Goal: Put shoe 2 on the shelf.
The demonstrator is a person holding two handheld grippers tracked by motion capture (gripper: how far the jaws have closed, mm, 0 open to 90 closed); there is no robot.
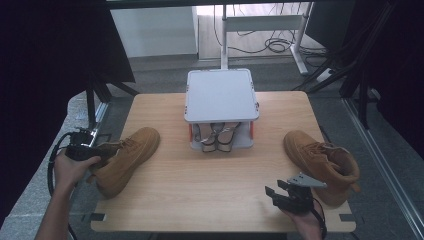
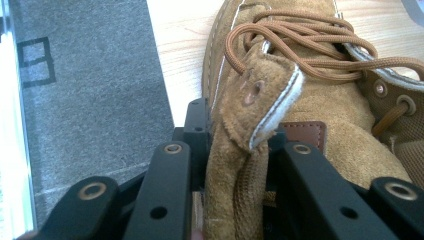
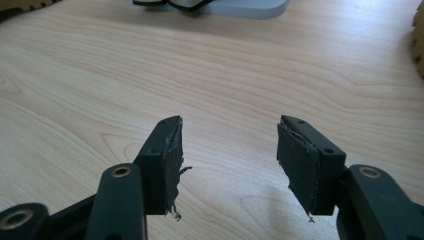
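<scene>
A tan suede boot [image 1: 127, 157] lies at the table's left, toe toward the far side. My left gripper [image 1: 102, 150] reaches in from the left at its heel end. In the left gripper view, the black jaws press on the boot's [image 2: 310, 100] upright suede ankle flap, so my left gripper [image 2: 240, 135] is shut on it. A matching boot [image 1: 320, 160] stands at the right. My right gripper [image 1: 277, 190] hovers low over the near table just left of that boot. In the right gripper view, my right gripper [image 3: 227, 145] stands open with bare wood between its frayed pads.
A grey two-level stand [image 1: 220, 95] sits at the table's far middle, with a pair of sandals [image 1: 217, 137] under its top plate. The wooden table [image 1: 200, 190] ends close behind both hands. Desk legs and cables lie on the floor beyond.
</scene>
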